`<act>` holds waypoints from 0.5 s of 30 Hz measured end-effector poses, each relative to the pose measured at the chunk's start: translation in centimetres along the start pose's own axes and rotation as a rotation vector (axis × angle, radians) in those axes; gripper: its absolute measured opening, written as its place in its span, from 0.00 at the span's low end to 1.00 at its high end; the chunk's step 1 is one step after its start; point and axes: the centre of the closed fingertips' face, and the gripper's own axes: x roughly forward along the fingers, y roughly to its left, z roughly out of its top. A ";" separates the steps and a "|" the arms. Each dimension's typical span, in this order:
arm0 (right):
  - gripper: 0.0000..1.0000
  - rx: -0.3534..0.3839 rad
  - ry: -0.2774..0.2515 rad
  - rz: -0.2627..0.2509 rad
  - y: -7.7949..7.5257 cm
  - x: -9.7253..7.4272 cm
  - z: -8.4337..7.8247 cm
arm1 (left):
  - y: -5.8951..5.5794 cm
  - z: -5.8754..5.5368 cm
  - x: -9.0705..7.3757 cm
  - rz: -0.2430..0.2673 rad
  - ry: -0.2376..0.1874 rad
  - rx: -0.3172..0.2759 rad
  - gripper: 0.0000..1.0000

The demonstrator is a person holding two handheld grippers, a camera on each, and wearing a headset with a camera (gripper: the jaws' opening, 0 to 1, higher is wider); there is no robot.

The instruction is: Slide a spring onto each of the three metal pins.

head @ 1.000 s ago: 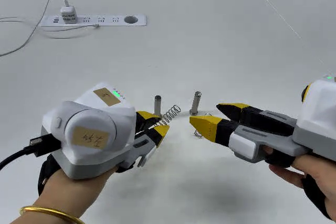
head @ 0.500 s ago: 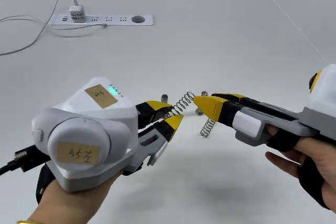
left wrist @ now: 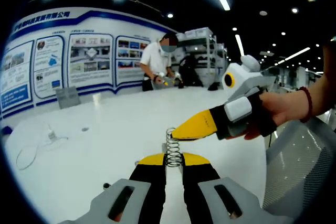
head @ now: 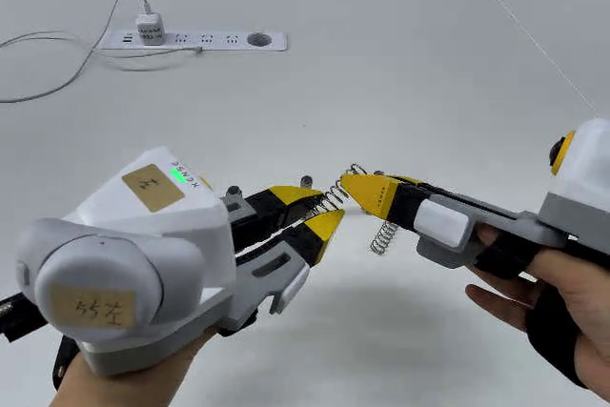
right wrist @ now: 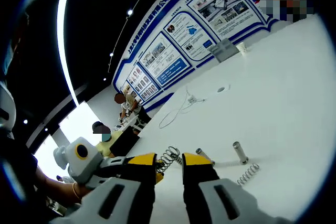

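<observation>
My left gripper [head: 319,212] is shut on the lower end of a spring [head: 334,197], which rises from between its yellow tips [left wrist: 173,153]. From the right, my right gripper [head: 351,183] has its yellow tips closed on the spring's other end [right wrist: 169,157]. A second spring [head: 384,235] lies loose on the white table under the right gripper. One metal pin [head: 305,181] peeks up just behind the left jaws, and another pin [head: 234,193] stands by the left gripper's body. In the right gripper view two upright pins [right wrist: 240,152] [right wrist: 205,154] stand near the loose spring [right wrist: 248,171].
A white power strip [head: 195,40] with a plugged-in charger [head: 149,26] and a cable lies at the far left of the table. People stand at a bench [left wrist: 160,61] far behind.
Both grippers have risen and come together. The right gripper, open a second ago, has closed its jaws on the free end of the spring held by the left gripper.
</observation>
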 end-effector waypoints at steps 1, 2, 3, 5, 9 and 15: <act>0.19 0.013 -0.005 0.005 0.1 0.0 0.1 | -0.1 0.2 -0.1 -0.004 -0.008 -0.002 0.10; 0.19 0.020 -0.007 0.009 0.1 0.1 0.1 | -0.1 0.3 -0.1 -0.006 -0.016 -0.005 0.10; 0.18 0.028 -0.010 0.013 0.2 0.1 0.1 | -0.2 0.5 -0.2 -0.009 -0.023 -0.009 0.11; 0.17 0.058 -0.020 0.026 0.4 0.1 0.3 | -0.4 0.8 -0.3 -0.017 -0.037 -0.014 0.11; 0.15 0.120 -0.037 0.060 0.8 0.0 0.5 | -0.5 1.0 -0.4 -0.023 -0.052 -0.013 0.11; 0.14 0.163 -0.043 0.093 1.3 0.0 0.6 | -0.6 1.3 -0.6 -0.024 -0.068 -0.020 0.11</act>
